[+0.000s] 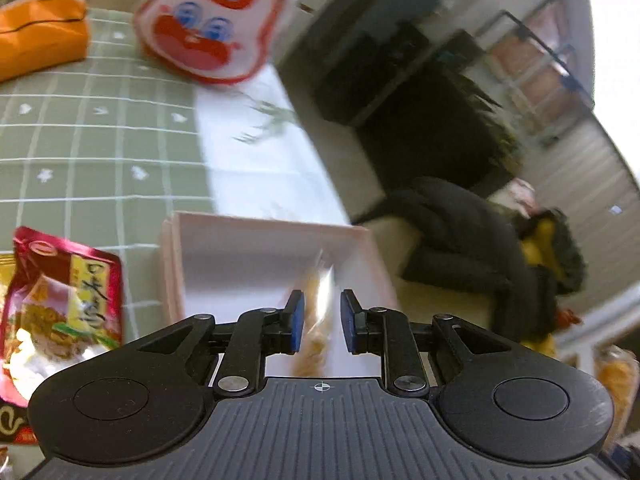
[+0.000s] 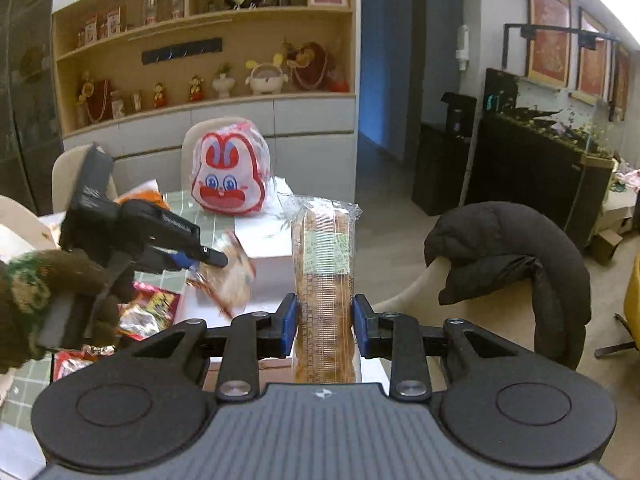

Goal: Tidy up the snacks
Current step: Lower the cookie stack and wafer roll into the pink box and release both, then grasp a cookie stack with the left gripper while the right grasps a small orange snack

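Note:
In the left wrist view my left gripper [image 1: 322, 318] is shut on a small clear snack pack [image 1: 316, 332] with golden pieces, blurred, above a white open box [image 1: 240, 272] on the green checked tablecloth [image 1: 100, 140]. The right wrist view shows my right gripper [image 2: 324, 318] shut on a tall clear packet of crackers [image 2: 324, 248], held upright. In that view the left gripper [image 2: 214, 258] comes in from the left in a person's sleeved hand [image 2: 24, 292], with the small pack [image 2: 236, 276] hanging at its tips over the box [image 2: 272, 272].
A red-and-white rabbit-face bag [image 1: 216, 20] stands at the table's far end beside an orange pack [image 1: 40, 36]. Red snack bags [image 1: 60, 300] lie left of the box. Beyond the table's right edge a chair carries a black jacket [image 2: 508, 260]. Shelves line the back wall.

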Available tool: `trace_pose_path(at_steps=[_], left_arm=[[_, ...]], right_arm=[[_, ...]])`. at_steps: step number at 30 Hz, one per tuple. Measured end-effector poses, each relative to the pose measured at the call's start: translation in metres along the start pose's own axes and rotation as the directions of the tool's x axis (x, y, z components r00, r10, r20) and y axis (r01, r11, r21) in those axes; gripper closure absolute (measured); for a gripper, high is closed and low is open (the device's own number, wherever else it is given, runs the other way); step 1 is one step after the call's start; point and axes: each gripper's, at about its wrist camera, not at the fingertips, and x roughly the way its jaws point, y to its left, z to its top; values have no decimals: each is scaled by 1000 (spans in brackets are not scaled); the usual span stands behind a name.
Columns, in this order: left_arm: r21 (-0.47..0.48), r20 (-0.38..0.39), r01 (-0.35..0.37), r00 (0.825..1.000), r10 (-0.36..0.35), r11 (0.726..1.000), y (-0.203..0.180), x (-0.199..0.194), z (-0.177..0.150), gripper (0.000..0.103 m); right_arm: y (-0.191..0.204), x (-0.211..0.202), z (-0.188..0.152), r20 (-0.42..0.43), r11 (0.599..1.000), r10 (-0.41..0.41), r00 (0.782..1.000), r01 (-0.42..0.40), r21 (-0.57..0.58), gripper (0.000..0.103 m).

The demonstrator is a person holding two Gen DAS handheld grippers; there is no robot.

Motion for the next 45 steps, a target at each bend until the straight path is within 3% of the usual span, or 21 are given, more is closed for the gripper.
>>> trace_pose_path(at_steps=[5,8,11,13,16,20,22,24,29,35,38,43,44,45], left_arm=[[-52,170,-16,985,24,999,5,-43,-11,79],[-97,220,-52,973,73,994,8,-79,-35,79],[-175,208,-65,973,101,982,13,-97,-64,79],[-206,161,-93,979,127,974,12,-111,-89,79],[-208,102,-147,980,171,967,19,-118,-112,79],[-198,61,-294,948,311,935,46,-129,-131,79],[-226,43,-317,941,335,921,66,-134,-135,79],[-245,26,-317,942,333,916,84,-136,-136,79],[-245,11,-354,930,368,902,107,-147,-137,79],[-187,30,-371,923,383,910,121,-163,-136,79],[-173,22,-384,919,394,907,129,-173,-139,79],[-146,16,-404,912,410,903,137,-194,-146,79],[-141,15,-406,911,412,903,137,-197,-147,79],[-136,14,-407,911,412,903,137,-199,-147,79]], right_arm=[[-19,45,8,-64,997,83,994,-83,8,74],[-18,88,21,-116,985,173,978,-171,26,74],[-8,138,35,-170,964,266,949,-261,48,74],[1,174,40,-203,950,312,928,-305,67,74],[21,219,36,-279,963,266,923,-267,35,72],[38,198,13,-260,944,322,910,-330,11,69],[44,169,-2,-231,923,376,897,-385,5,53],[53,138,-22,-201,908,407,891,-419,-23,47],[97,123,-56,-318,896,364,875,-422,-136,47],[136,148,-61,-347,924,319,882,-371,-95,47],[157,157,-56,-343,910,369,864,-411,-57,47],[204,182,-64,-370,878,401,838,-467,-105,47],[213,186,-67,-375,879,390,841,-462,-122,51],[221,190,-69,-382,881,373,846,-452,-139,65]])
